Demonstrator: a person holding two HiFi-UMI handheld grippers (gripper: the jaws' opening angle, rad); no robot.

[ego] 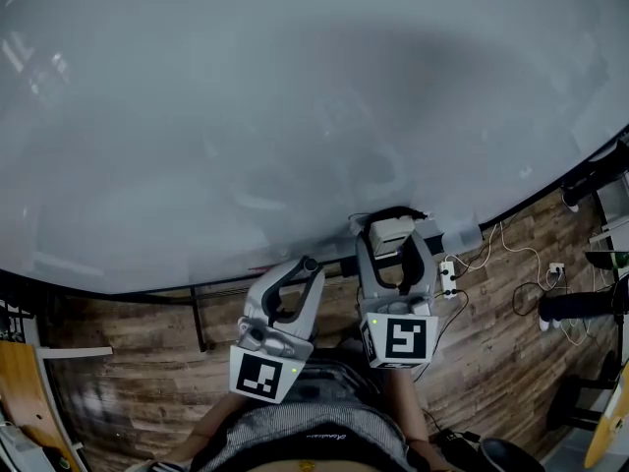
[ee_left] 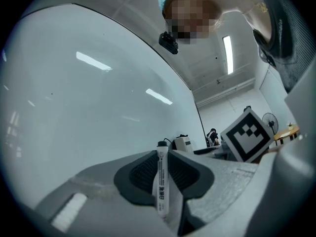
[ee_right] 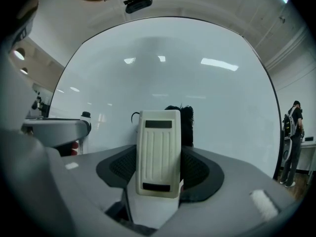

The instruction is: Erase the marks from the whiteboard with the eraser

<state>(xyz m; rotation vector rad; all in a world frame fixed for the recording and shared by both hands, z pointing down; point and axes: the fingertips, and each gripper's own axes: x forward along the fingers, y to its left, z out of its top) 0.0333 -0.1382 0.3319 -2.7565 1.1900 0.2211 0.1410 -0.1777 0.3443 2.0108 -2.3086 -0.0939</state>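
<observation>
The whiteboard [ego: 295, 96] fills the upper part of the head view; I see only faint grey smears on it around its middle. My right gripper [ego: 393, 236] is shut on a cream plastic eraser [ego: 390, 232], held at the board's lower edge. In the right gripper view the eraser [ee_right: 158, 152] stands upright between the jaws, its dark felt side turned to the board [ee_right: 197, 83]. My left gripper [ego: 307, 268] hangs lower and to the left, shut on a white marker [ee_left: 162, 181] with a black cap, apart from the board [ee_left: 74, 107].
Under the board runs its black frame and stand bar [ego: 197, 313] over a wooden floor [ego: 491, 342]. White cables and a power strip [ego: 448, 275] lie at the right. A person [ee_right: 291, 132] stands far off at the right.
</observation>
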